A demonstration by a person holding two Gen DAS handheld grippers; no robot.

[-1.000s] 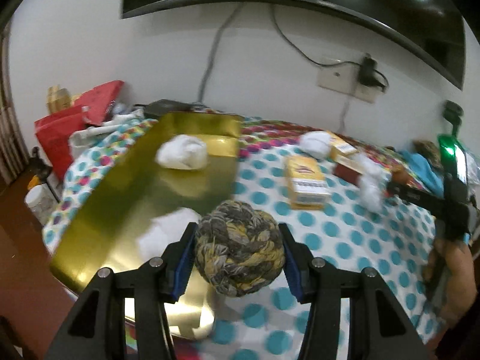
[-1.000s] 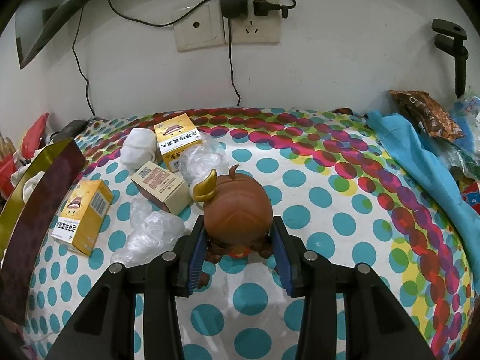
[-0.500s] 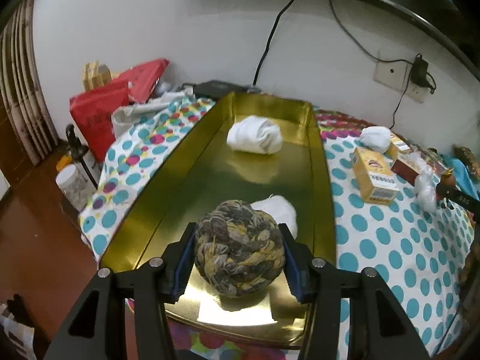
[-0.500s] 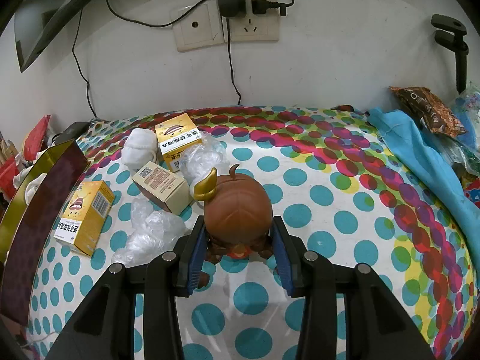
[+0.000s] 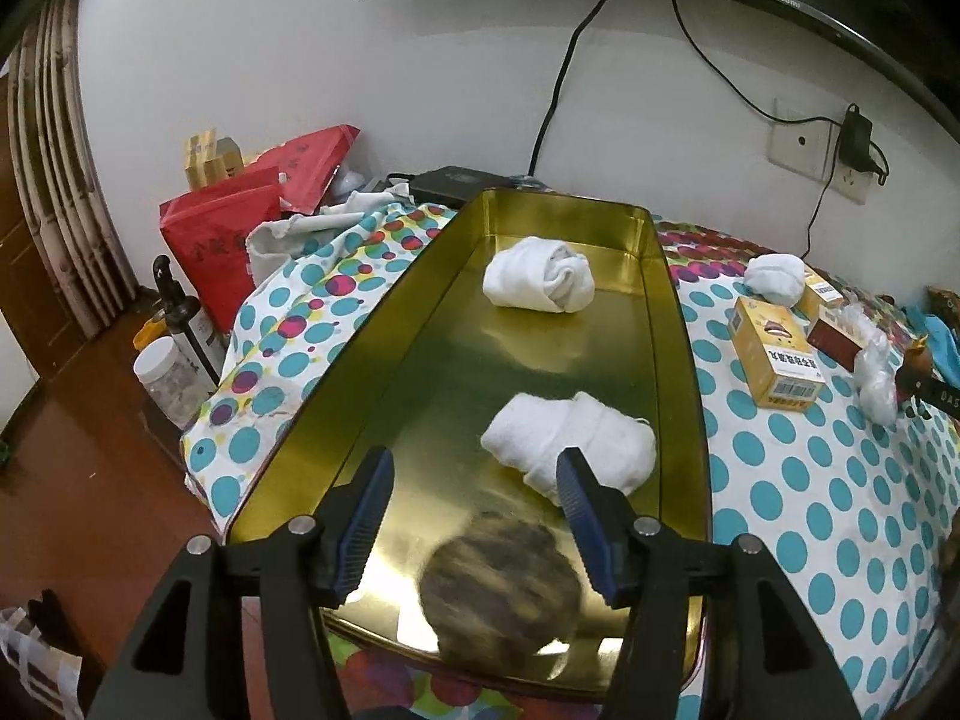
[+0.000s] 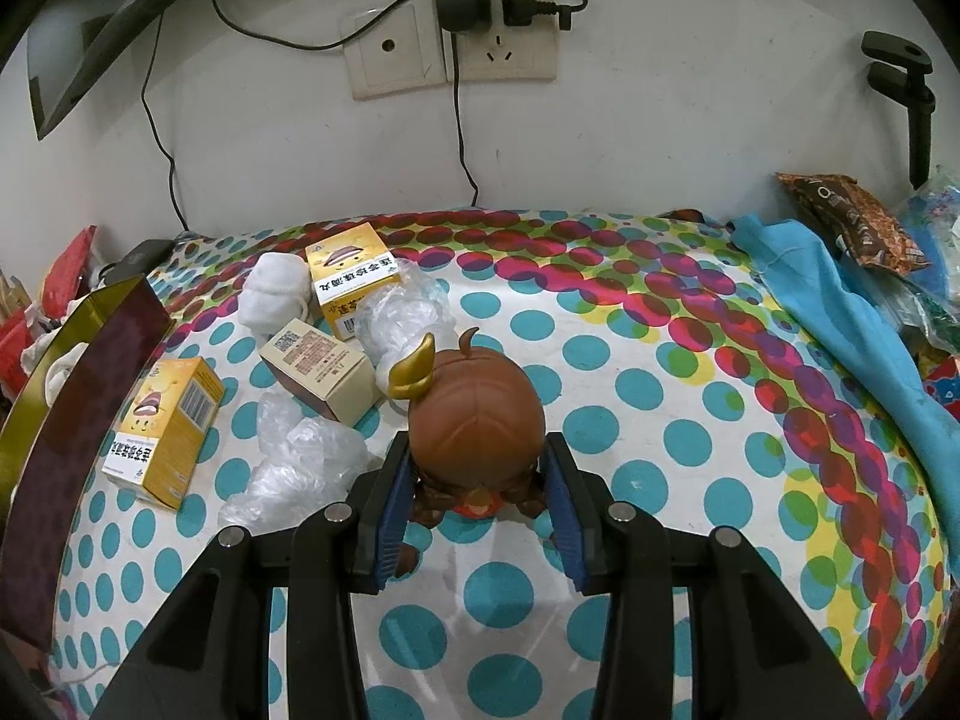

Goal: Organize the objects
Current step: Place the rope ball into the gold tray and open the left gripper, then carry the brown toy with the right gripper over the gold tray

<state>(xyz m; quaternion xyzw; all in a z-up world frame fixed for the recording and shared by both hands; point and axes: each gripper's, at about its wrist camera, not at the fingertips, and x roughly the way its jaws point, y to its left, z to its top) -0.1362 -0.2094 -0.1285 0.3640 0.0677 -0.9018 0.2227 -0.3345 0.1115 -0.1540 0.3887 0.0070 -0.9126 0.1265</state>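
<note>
Left wrist view: My left claw (image 5: 474, 519) has sprung open over the near end of the gold tray (image 5: 384, 324); half a second ago it was clamped on the rope ball (image 5: 501, 591).
Rope ball: It now sits blurred below and between the spread fingers, apparently mid-drop or just landing on the tray floor near the front rim.
Look of it: A braided knot of grey, yellow and dark strands, round and soft-looking; I judge it may roll a little on the slick metal.
Tray contents: Two rolled white socks, one near (image 5: 570, 450) and one far (image 5: 539, 283), lie further in.
Meaning: By my reading, the ball's delivery is done and this claw is free for the next item.
Right wrist view: My right claw (image 6: 477, 507) is unchanged, gripping the brown horned figurine (image 6: 477, 408) above the polka-dot bench (image 6: 660, 480).
Still to sort: Yellow boxes (image 6: 162, 432), a tan box (image 6: 321, 369), crumpled plastic (image 6: 300, 462) and a white sock (image 6: 273, 294) wait beside the tray.
</note>
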